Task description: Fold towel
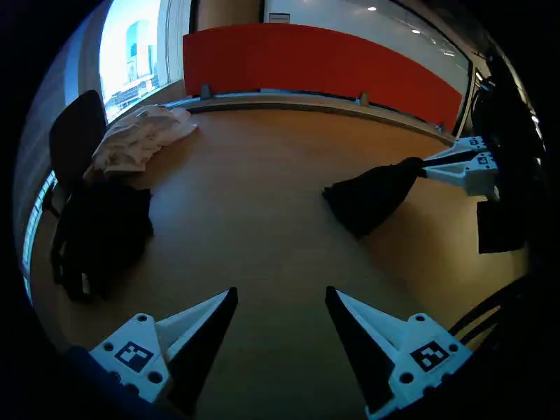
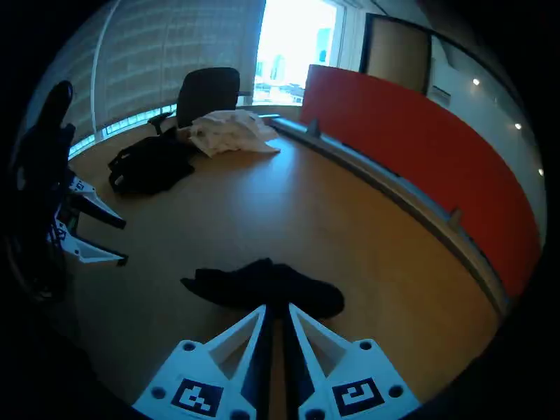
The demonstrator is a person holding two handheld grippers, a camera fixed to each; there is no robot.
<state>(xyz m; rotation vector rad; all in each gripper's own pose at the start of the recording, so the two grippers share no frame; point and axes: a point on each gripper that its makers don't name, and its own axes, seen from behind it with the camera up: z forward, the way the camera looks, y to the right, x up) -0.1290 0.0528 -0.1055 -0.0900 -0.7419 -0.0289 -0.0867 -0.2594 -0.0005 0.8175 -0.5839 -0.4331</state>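
Towel (image 2: 269, 287) is seen as black, unpatterned. Desk (image 1: 266, 210) is finished in a warm orange-brown wood tone. Left claw (image 1: 281, 290) and right claw (image 2: 278, 306) are moulded white, with black inner finger faces and black-and-white square markers. Partition (image 1: 315, 63) is coloured plain red. Cloth pile (image 1: 140, 136) is off-white. Bag (image 1: 105, 231) and chair (image 1: 73, 136) are black.

Wide wooden table (image 1: 266, 175), warm orange-brown top. A red partition panel (image 1: 315, 59) runs along the table's far edge, standing on a grey rail (image 1: 308, 103) with small brackets. Dark office chair (image 1: 73, 136) at the far left corner of the table. Behind it is a bright window (image 1: 129, 56): strong daylight, city buildings outside. In the right gripper view, slatted blinds (image 2: 175, 63) cover the glazing beside that window, and a brown panel (image 2: 399, 59) stands on its other side. Pale wall above the partition. Small ceiling lights (image 1: 371, 8) are lit.
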